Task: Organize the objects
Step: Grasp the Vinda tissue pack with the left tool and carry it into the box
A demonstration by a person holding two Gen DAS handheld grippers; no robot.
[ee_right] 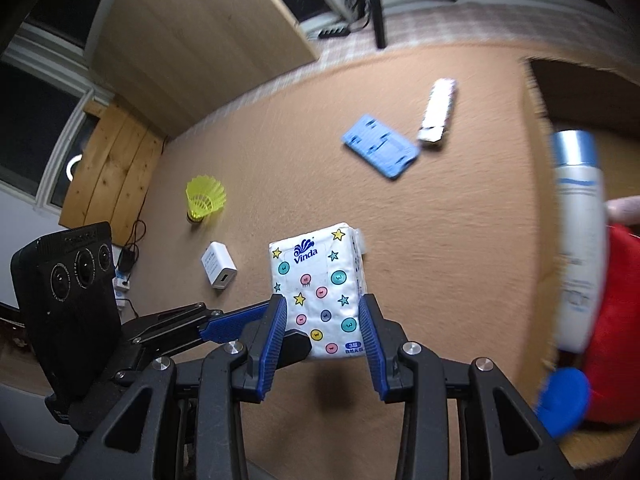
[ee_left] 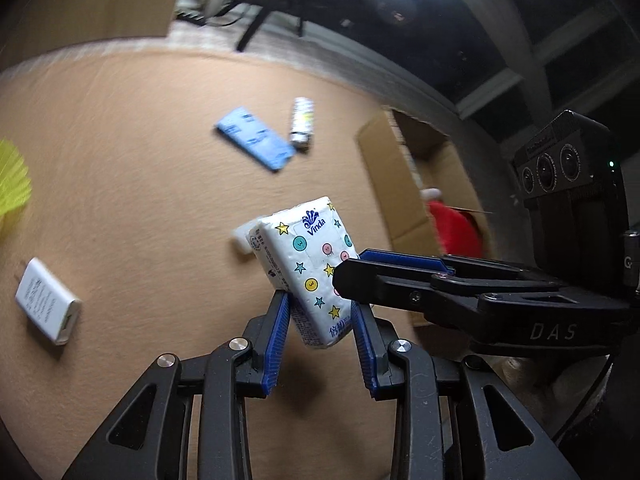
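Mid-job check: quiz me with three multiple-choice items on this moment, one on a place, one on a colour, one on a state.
1. Where does the lighter lie?
A. beside the blue card holder
B. inside the cardboard box
C. on top of the white charger

2. What colour is the shuttlecock?
A. red
B. yellow
C. white

3. How is the tissue pack held?
A. lying free on the table
B. by the left tongs alone
C. by both tongs, the right tongs gripping too

Key: 1 A, the lighter's end sits near the card holder's corner. 2 B, its skirt is bright yellow. 3 C, each wrist view shows its own pads on the pack and the other tongs reaching in from the side.
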